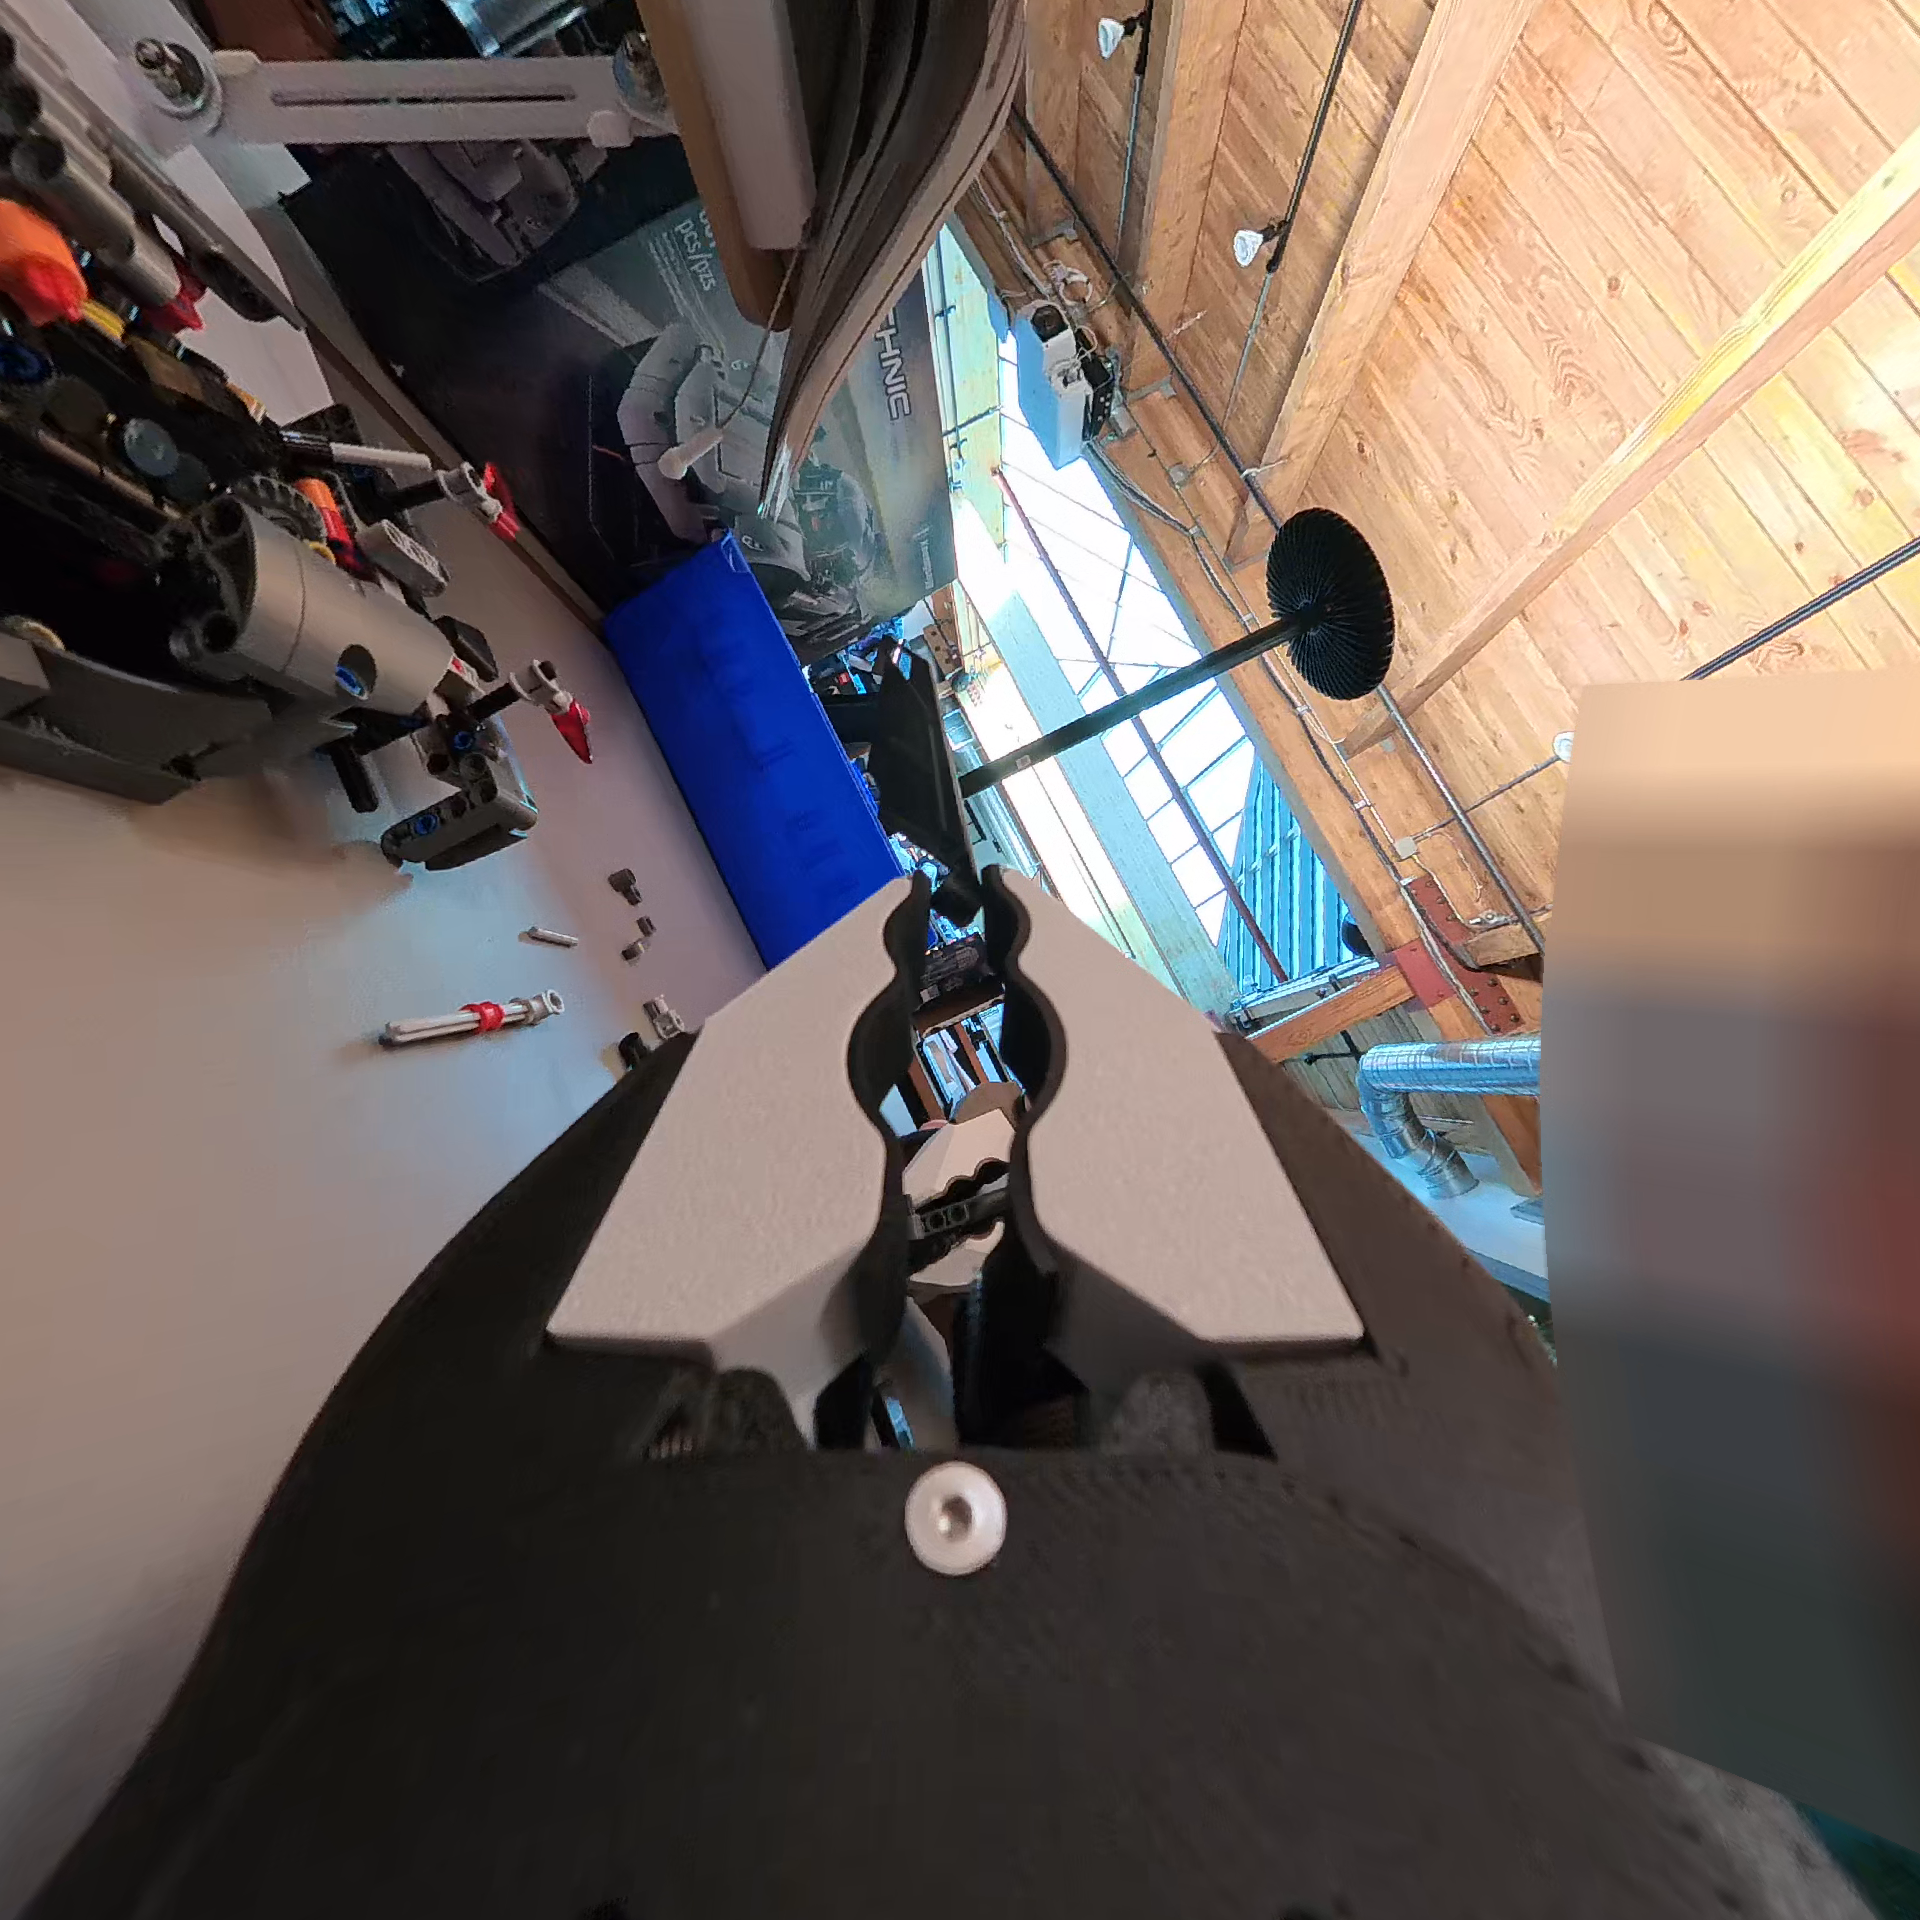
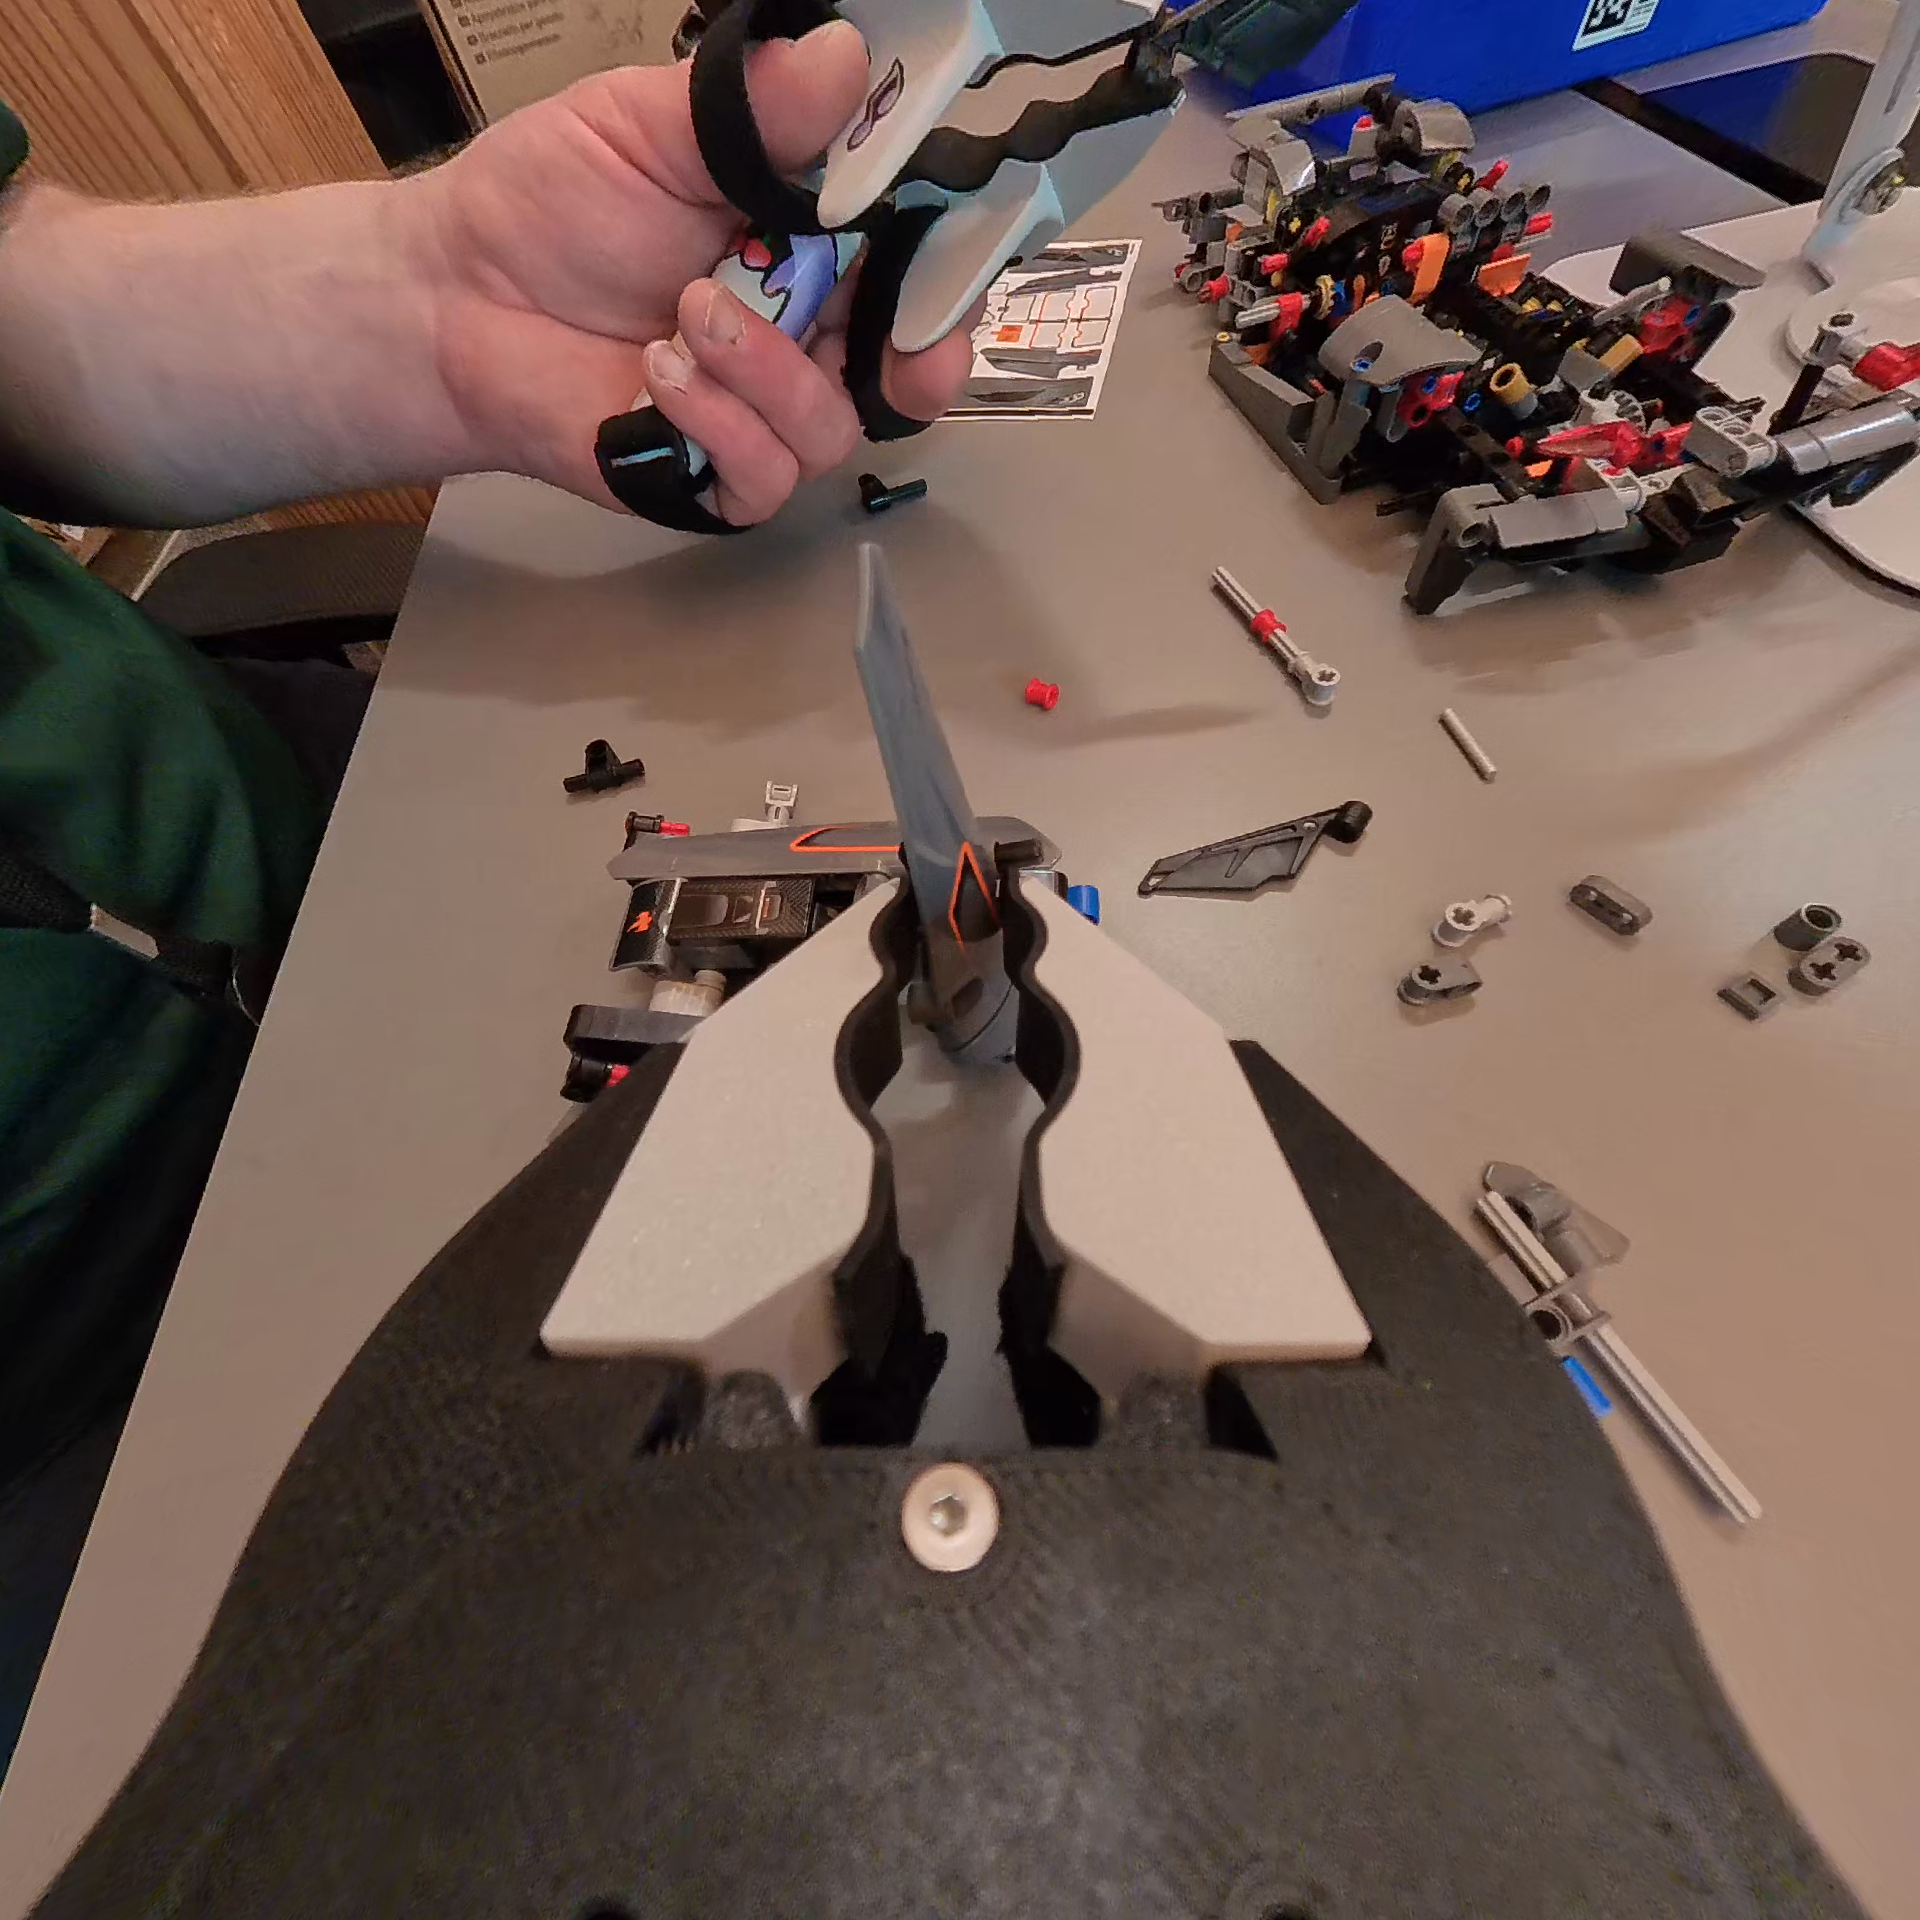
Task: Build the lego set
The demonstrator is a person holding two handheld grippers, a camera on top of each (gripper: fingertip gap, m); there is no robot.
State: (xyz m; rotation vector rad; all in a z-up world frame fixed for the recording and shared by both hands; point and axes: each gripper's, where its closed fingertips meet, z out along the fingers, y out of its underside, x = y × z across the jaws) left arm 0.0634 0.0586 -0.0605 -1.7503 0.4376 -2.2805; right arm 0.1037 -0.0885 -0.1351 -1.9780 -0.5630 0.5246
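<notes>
My right gripper (image 2: 956,883) is shut on a long grey blade-shaped panel (image 2: 904,727) with an orange-edged sticker. It holds the panel tilted up, above a small grey and black sub-assembly (image 2: 748,894) lying on the table. My left gripper (image 1: 958,883) is lifted and tilted toward the ceiling; its fingers are closed and I see nothing between them. A hand holds it at the top of the right wrist view (image 2: 1169,57). The part-built car chassis (image 2: 1507,343) sits at the back right, and also shows in the left wrist view (image 1: 208,582).
On the grey table lie a sticker sheet (image 2: 1049,332), a black panel (image 2: 1247,852), a red bush (image 2: 1040,693), an axle with a red bush (image 2: 1276,636), small grey connectors (image 2: 1455,951) and a long axle assembly (image 2: 1590,1320). A blue bin (image 1: 748,748) stands behind. My right fingertips sit around 15 cm from my left ones.
</notes>
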